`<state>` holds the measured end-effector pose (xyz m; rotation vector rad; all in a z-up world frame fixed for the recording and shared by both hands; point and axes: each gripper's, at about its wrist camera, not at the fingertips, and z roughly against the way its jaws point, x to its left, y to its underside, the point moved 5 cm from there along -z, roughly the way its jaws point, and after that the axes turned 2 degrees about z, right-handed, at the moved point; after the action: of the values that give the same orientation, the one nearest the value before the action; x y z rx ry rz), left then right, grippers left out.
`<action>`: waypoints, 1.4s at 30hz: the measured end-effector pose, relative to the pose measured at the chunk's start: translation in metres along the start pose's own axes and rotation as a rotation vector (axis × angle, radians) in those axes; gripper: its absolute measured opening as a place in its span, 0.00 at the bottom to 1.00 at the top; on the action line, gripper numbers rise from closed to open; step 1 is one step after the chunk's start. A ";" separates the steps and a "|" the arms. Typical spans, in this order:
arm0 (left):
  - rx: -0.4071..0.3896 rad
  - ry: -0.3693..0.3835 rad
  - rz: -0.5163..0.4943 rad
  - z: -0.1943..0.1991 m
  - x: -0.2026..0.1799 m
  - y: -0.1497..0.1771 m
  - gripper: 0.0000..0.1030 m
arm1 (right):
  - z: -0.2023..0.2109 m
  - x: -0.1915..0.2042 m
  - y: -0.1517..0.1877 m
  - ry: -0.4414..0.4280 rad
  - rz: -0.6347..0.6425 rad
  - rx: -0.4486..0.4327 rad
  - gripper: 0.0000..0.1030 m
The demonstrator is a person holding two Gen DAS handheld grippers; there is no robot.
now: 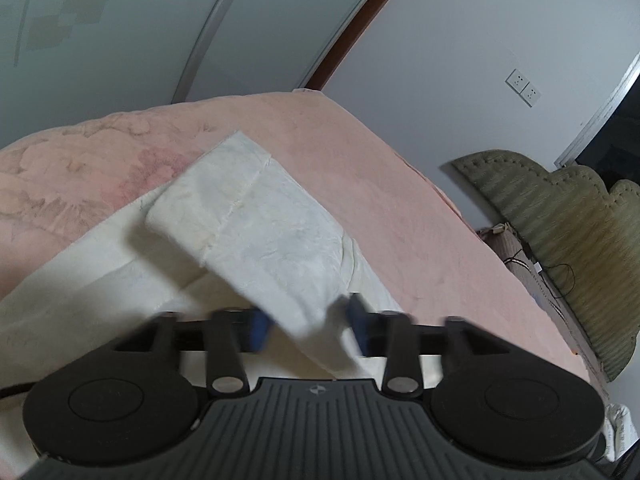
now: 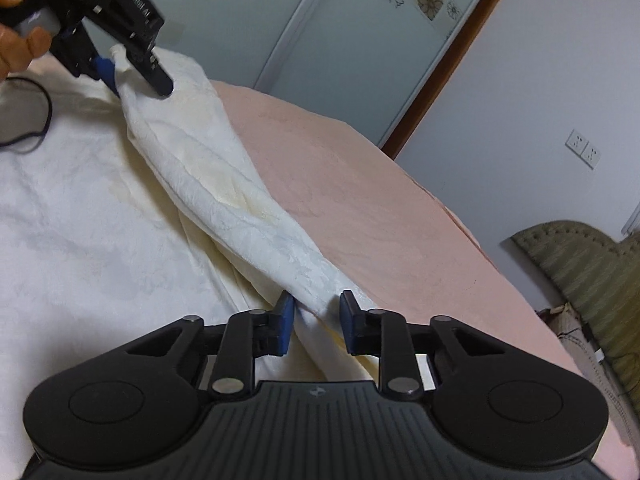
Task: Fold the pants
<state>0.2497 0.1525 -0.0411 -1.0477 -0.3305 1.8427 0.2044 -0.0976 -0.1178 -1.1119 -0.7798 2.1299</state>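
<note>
I am looking along both grippers at a pair of white pants lying spread across a pink bedspread. My left gripper is clenching a bunched part of the fabric: the cloth is passing straight between its blue pads and lifting away from the rest of the garment in a stiff, hemmed flap that is tilting up and to the left over the bed. In the right wrist view that same left gripper is showing at the top left, held by a hand, with the white cloth gathered at its tip and a dark cable looping on the fabric just beside it. From there a twisted ridge of the pants is running diagonally down to my right gripper, whose blue pads are sitting close on either side of the gathered cloth; the left pad is touching it, but I cannot tell whether the right pad is pressing on it or standing just clear. The rest of the pants is lying flat to the left of that ridge, against the bedspread. Behind the bed a pale wardrobe door with flower stickers is standing next to a white wall with a double socket, and an olive padded headboard is leaning at the right.
</note>
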 end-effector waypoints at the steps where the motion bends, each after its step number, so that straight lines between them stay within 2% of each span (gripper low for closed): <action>1: 0.007 -0.001 0.002 -0.001 0.001 0.000 0.12 | 0.000 -0.001 -0.001 -0.008 -0.025 -0.001 0.21; 5: 0.008 0.027 0.019 0.003 0.005 -0.002 0.08 | 0.007 -0.002 -0.012 -0.058 -0.115 -0.030 0.21; 7: 0.002 0.038 0.021 0.008 0.004 -0.001 0.08 | 0.002 0.000 -0.015 -0.057 -0.112 -0.030 0.21; 8: -0.001 0.044 0.020 0.012 0.005 -0.001 0.07 | 0.001 0.002 -0.017 -0.053 -0.109 -0.030 0.20; 9: -0.004 0.052 0.019 0.016 0.004 -0.001 0.07 | 0.001 0.003 -0.018 -0.044 -0.107 -0.028 0.13; 11: -0.014 0.074 0.011 0.026 0.002 -0.002 0.07 | 0.006 0.006 -0.020 -0.012 -0.090 -0.032 0.10; 13: -0.032 0.094 -0.013 0.039 0.001 -0.003 0.07 | 0.015 0.007 -0.022 -0.021 -0.096 -0.038 0.09; 16: -0.046 0.129 -0.056 0.062 0.004 0.001 0.07 | 0.042 0.014 -0.023 -0.066 -0.115 -0.041 0.09; 21: -0.032 0.142 -0.161 0.096 0.020 0.015 0.07 | 0.091 0.035 -0.016 -0.211 -0.204 -0.026 0.09; 24: -0.003 0.124 -0.213 0.107 0.034 0.028 0.07 | 0.112 0.054 -0.007 -0.308 -0.271 -0.008 0.09; 28: 0.007 0.057 -0.306 0.110 0.043 0.043 0.08 | 0.123 0.081 0.003 -0.370 -0.311 0.015 0.08; 31: 0.003 0.015 -0.374 0.111 0.045 0.051 0.08 | 0.126 0.088 0.003 -0.381 -0.328 0.023 0.09; 37: 0.001 -0.009 -0.439 0.113 0.047 0.058 0.11 | 0.137 0.081 0.002 -0.402 -0.362 0.026 0.08; 41: 0.002 -0.064 -0.479 0.103 0.053 0.067 0.13 | 0.139 0.084 0.005 -0.420 -0.373 0.036 0.09; 42: 0.006 -0.087 -0.490 0.098 0.056 0.070 0.16 | 0.137 0.086 0.005 -0.414 -0.363 0.038 0.09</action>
<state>0.1217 0.1836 -0.0548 -0.7955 -0.5779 1.4456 0.0460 -0.0679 -0.0993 -0.4614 -1.0328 2.0658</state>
